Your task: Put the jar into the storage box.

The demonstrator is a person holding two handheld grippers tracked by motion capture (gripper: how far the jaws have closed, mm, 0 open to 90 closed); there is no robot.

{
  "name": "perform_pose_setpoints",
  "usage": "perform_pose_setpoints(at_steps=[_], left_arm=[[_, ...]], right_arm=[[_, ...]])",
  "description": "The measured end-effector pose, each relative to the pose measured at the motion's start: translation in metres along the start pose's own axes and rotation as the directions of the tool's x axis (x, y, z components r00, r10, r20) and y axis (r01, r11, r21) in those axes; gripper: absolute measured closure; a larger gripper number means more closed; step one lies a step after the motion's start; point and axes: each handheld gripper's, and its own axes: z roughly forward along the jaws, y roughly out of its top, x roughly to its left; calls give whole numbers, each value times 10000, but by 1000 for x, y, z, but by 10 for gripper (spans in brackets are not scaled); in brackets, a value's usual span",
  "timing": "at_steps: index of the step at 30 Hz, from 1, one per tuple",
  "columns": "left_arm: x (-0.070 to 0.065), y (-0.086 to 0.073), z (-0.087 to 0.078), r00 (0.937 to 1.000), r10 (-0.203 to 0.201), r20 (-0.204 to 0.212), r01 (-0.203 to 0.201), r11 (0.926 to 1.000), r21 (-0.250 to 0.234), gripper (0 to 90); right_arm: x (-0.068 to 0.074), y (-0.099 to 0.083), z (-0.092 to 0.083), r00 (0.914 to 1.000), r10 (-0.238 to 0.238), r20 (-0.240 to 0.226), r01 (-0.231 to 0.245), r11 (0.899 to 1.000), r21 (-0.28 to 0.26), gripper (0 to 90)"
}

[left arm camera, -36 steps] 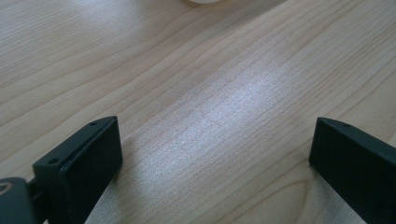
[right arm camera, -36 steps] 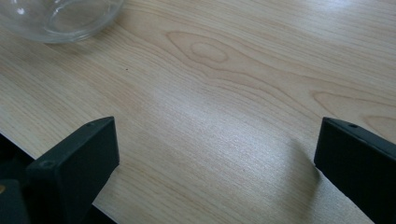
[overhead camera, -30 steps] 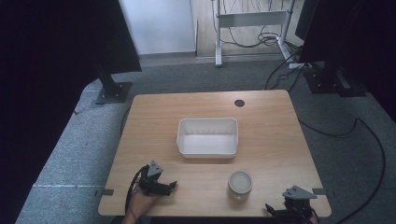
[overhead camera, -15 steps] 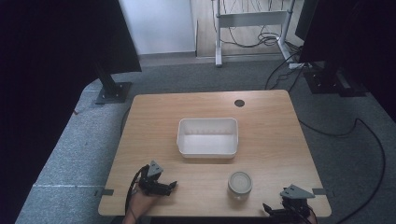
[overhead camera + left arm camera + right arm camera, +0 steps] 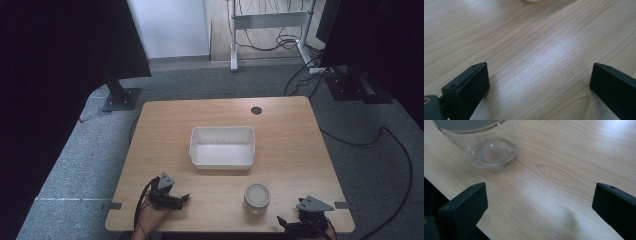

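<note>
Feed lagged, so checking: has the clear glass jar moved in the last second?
No. The clear glass jar sits in the same spot, just in front of the white rectangular plastic tub, near the table's front edge.

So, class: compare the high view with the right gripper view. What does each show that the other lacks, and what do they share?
High view alone: the white rectangular plastic tub mid-table, the left tool near the front edge, and grey carpet with cables. Right gripper view alone: the right tool close up, jaws wide apart and holding nothing, and the jar's thick base. Shared: the clear round glass jar and the light wooden table.
</note>
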Motion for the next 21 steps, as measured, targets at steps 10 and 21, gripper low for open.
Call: perform_pose_setpoints(at_steps=[10, 21], left_arm=[[0, 0, 0, 10000, 0, 0, 0, 10000, -1, 22], [0, 0, 0, 10000, -2, -1, 2, 10000, -1, 22]], right_arm=[[6, 11, 1, 9993, -246, -289, 238, 9993, -271, 0], [13, 20, 7, 9960, -574, -678, 539, 9972, -523, 0]])
